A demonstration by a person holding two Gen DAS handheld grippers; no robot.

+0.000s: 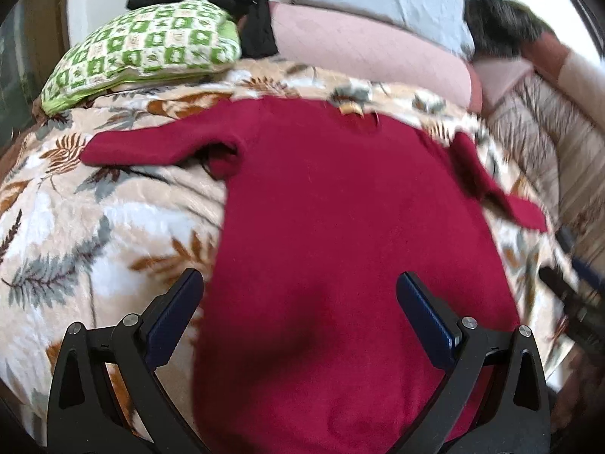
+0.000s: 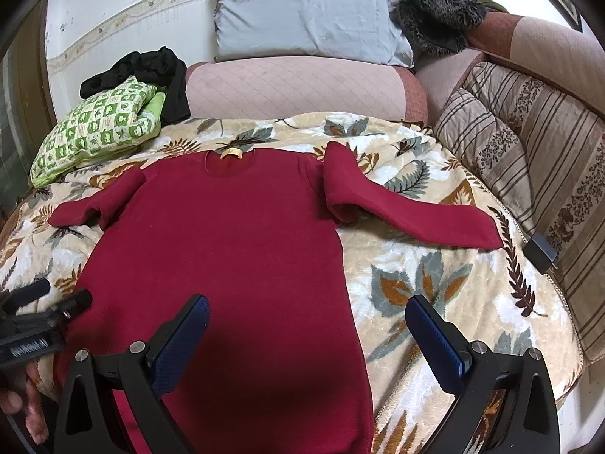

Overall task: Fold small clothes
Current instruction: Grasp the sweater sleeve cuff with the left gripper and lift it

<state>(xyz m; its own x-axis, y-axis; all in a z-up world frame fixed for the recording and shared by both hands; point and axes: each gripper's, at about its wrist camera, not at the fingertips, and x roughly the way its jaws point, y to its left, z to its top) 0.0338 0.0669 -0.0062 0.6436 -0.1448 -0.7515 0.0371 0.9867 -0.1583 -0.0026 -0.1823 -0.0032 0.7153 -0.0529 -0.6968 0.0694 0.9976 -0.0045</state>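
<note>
Red sweater point(image 2: 227, 234) lay flat on the bed point(image 2: 435, 302), unfolded; our left tool point(image 1: 298, 306) and right tool point(image 2: 308, 325) hovered spread, empty. Next, we judged, a sleeve point(image 2: 408, 208) needed pinching and folding inward.

Leaf-print blanket point(image 2: 435, 276) — grey pillow point(image 2: 302, 15)
</note>
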